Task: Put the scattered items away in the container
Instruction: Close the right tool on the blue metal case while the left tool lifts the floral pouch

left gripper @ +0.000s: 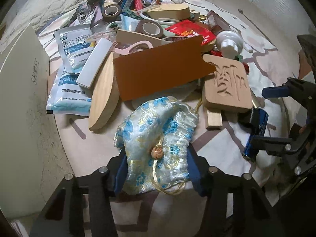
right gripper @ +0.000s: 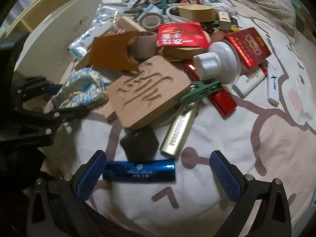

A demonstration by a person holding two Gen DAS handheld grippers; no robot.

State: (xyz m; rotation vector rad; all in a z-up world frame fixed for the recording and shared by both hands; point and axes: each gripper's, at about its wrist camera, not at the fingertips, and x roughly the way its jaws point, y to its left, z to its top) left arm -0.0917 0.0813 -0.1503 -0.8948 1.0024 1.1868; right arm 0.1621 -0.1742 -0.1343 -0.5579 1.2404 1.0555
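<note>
My left gripper is shut on a pale brocade pouch with blue flowers that rests on the patterned bedsheet; the pouch also shows in the right wrist view. My right gripper is open, its blue pads either side of a shiny blue lighter lying crosswise on the sheet, left pad touching it. The same lighter shows in the left wrist view between the right gripper's fingers. The white shoe box stands at the left, also seen in the right wrist view.
A heap of clutter lies ahead: a carved wooden board, brown card, tape rolls, medicine sachets, a white jar, red box, gold lighter, black case, green clip.
</note>
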